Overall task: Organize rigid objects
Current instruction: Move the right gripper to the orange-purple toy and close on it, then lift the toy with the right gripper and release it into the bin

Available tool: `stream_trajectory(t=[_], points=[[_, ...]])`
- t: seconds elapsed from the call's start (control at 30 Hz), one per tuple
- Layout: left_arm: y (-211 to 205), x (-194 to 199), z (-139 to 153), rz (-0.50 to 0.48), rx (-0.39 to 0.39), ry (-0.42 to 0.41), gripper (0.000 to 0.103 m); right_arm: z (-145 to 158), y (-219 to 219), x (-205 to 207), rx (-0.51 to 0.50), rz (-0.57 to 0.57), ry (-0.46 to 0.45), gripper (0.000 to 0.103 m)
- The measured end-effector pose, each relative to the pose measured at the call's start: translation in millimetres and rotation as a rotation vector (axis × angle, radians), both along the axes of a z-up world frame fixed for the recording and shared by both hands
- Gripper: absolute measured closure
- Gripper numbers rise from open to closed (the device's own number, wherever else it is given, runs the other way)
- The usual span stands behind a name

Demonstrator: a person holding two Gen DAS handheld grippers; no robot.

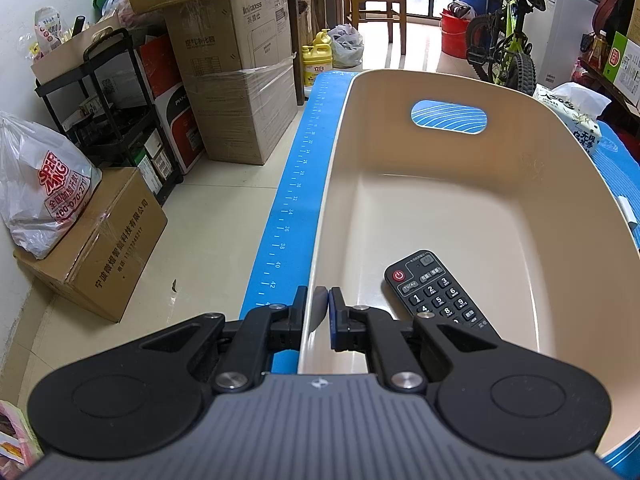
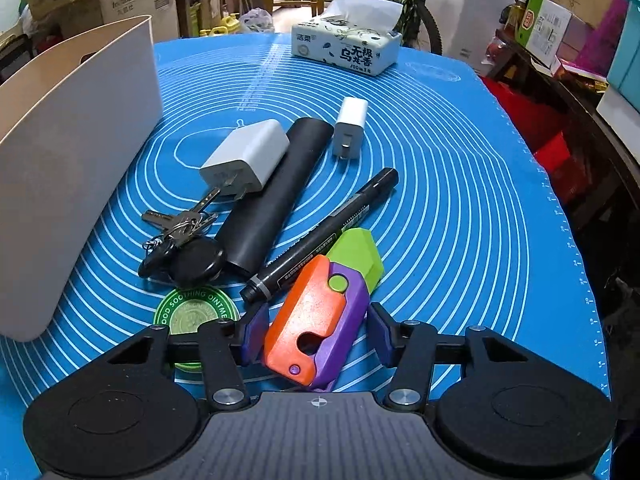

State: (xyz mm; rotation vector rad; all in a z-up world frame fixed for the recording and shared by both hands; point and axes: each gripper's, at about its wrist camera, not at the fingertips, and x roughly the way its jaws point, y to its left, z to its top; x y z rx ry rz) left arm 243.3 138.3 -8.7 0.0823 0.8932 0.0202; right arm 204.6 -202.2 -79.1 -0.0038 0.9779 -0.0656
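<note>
1. Blue mat point(image 2: 460, 200) covers the table; everything sits on it.
2. Beige bin point(image 1: 500, 184) at the mat's left side, seen from outside in the right wrist view. Left gripper point(image 1: 323, 312) is clamped on the bin's near-left rim, wall pinched between its pads, so that hand steadies the bin. One black remote point(image 1: 436, 292) already lies inside, on the floor near the gripper.
3. Tissue pack point(image 2: 346, 50) at the far edge of the mat, well apart from the pile, likely not part of the job.
4. Loose pile mid-mat: black tube point(image 2: 276, 192), black marker point(image 2: 324, 232), larger white charger point(image 2: 246, 158), small white charger point(image 2: 351, 128), key bunch point(image 2: 180, 240), green ointment tin point(image 2: 192, 312).
5. Target now: orange-purple-green toy knife point(image 2: 324, 312), nearest item, lying right between the jaws of the right gripper point(image 2: 318, 332).
   - Long axis runs from near-left up to far-right, slightly skewed to the gripper's pointing line; green tip away.
   - Jaws half-open, straddling the orange body; pads close on both sides, no clear squeeze yet.
   - Marker tip touches the toy's far-left side; may get dragged.
6. Right hand is the only one free and the nearer; bin lies to its left.
</note>
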Motion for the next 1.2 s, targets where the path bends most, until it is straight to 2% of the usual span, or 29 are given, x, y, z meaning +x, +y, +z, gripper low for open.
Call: stream_trajectory(t=[0.17, 0.3, 0.53, 0.6, 0.73, 0.83, 1.2], points=[[0, 0, 0, 0.000, 0.001, 0.000, 0.092, 1, -1, -7, -0.030, -0.001, -0.013, 0.054], [0, 0, 0, 0.000, 0.001, 0.000, 0.092, 2, -4, -7, -0.025, -0.002, -0.008, 0.054], [0, 0, 0, 0.000, 0.001, 0.000, 0.092, 0, -8, 1, -0.006, -0.011, -0.015, 0.053], [0, 0, 0, 0.000, 0.001, 0.000, 0.092, -1, -12, 3, 0.000, -0.015, -0.019, 0.046], [0, 0, 0, 0.000, 0.001, 0.001, 0.092, -2, -12, 7, -0.003, -0.009, -0.027, 0.045], [1, 0, 0, 0.000, 0.001, 0.000, 0.092, -2, -11, 8, 0.004, 0.005, -0.031, 0.053], [0, 0, 1, 0.000, 0.000, 0.001, 0.092, 9, -11, -6, -0.005, -0.017, -0.087, 0.056]])
